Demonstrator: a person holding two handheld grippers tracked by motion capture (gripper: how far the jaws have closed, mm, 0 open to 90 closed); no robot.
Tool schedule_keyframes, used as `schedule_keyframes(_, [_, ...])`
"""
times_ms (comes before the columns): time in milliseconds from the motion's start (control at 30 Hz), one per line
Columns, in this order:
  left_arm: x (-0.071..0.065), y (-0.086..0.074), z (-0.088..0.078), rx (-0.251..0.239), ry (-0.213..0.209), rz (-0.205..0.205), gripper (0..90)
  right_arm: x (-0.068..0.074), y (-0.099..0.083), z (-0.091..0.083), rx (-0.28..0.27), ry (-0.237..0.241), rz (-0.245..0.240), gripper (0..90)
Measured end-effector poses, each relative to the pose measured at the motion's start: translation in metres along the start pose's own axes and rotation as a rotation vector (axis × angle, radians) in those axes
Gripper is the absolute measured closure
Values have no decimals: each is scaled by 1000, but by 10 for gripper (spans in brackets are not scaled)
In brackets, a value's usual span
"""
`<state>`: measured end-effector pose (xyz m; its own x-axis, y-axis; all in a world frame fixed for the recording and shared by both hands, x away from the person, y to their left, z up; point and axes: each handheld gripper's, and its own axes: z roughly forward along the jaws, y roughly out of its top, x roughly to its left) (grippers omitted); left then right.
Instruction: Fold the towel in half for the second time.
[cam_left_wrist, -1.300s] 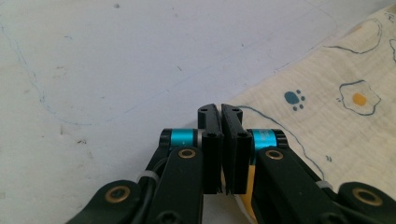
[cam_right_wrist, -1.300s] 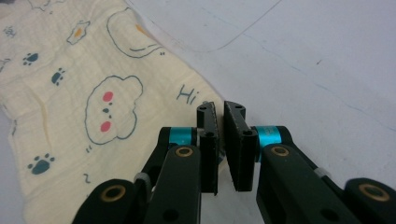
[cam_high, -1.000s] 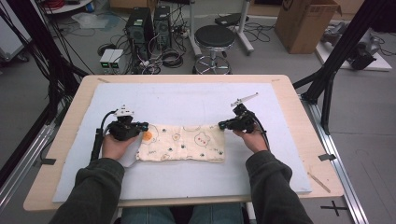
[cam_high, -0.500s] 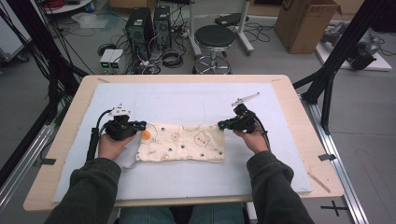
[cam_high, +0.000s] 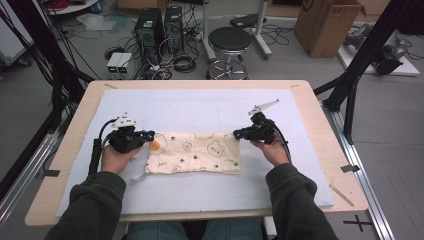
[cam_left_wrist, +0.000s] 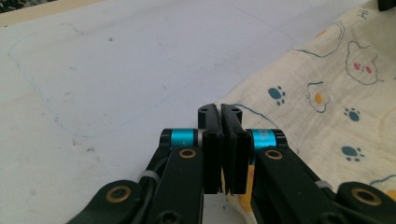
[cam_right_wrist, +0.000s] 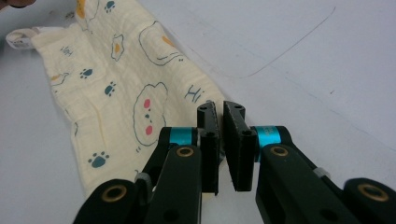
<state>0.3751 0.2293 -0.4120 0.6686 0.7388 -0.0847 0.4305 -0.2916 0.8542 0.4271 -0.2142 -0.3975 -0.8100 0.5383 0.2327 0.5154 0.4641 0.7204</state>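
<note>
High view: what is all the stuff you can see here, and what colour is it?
Cloth: one, cream with bears and paw prints, flat mid-table.
Mat: one, pale blue-white, covering the table.
Table: one, light wood.
Stool: one, black, on the floor beyond the table.
Computer towers: two, black, on the floor.
Cardboard box: one, brown, far right on the floor.
Left gripper: black, shut, at the cloth's left corner.
Right gripper: black, shut, at the cloth's right corner.

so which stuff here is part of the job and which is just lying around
In the job:
- printed cloth
- left gripper, shut on a cloth corner
- right gripper, shut on the opposite corner

Lying about:
- stool
- cardboard box
- computer towers
</note>
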Motion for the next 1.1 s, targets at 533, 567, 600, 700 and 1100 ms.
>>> schedule_keyframes(533, [-13,-5,-10,3,-18,50,870,10,-11,-4,9,0,-34,850])
schedule_keyframes(567, [-13,-6,-12,5,-19,52,870,11,-11,-4,8,0,-28,850])
schedule_keyframes(600, [-13,-7,-13,1,-18,50,869,12,-11,-4,3,0,-36,850])
schedule_keyframes(700, [-15,-11,-16,5,-23,57,870,17,-14,-5,7,6,-43,850])
schedule_keyframes(1100, [-27,-23,-26,7,-47,96,869,34,-25,-9,11,26,-81,850])
